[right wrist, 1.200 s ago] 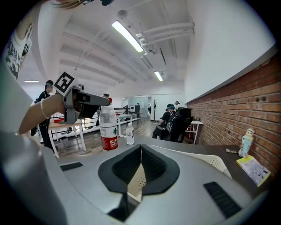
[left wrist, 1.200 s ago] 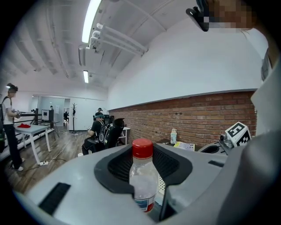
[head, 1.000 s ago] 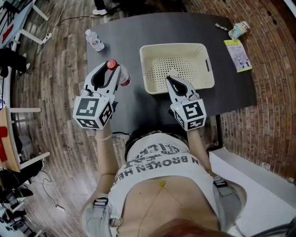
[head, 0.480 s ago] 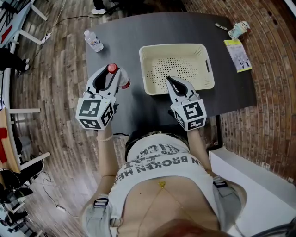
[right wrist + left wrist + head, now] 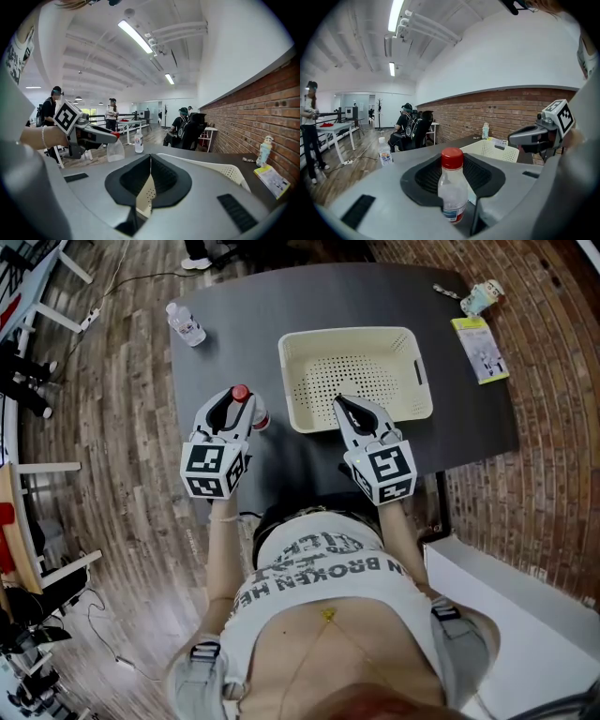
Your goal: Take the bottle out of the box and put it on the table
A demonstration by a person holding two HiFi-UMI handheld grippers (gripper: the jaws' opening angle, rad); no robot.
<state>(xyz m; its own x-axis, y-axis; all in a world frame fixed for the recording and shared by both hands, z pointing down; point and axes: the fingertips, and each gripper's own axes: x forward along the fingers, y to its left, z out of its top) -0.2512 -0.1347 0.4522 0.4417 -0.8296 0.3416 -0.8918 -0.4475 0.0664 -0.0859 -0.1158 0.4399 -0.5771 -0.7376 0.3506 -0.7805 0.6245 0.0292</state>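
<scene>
A clear plastic bottle [image 5: 256, 416] with a red cap stands upright between the jaws of my left gripper [image 5: 239, 407], which is shut on it, left of the cream perforated box [image 5: 347, 335] over the dark table [image 5: 309, 296]. In the left gripper view the bottle [image 5: 452, 187] fills the gap between the jaws, and its base is hidden. My right gripper [image 5: 343, 403] is shut with nothing in it, its tips at the box's near rim. The box [image 5: 225, 171] looks empty.
A second water bottle [image 5: 185, 322] stands at the table's far left corner. A small bottle [image 5: 482, 298] and a yellow leaflet [image 5: 473, 350] lie at the far right. A brick wall runs along the right side; people sit and stand [image 5: 407, 124] beyond the table.
My left gripper has come down towards the table with the bottle in it, shifting slightly right in the head view. The right gripper and the box have not moved.
</scene>
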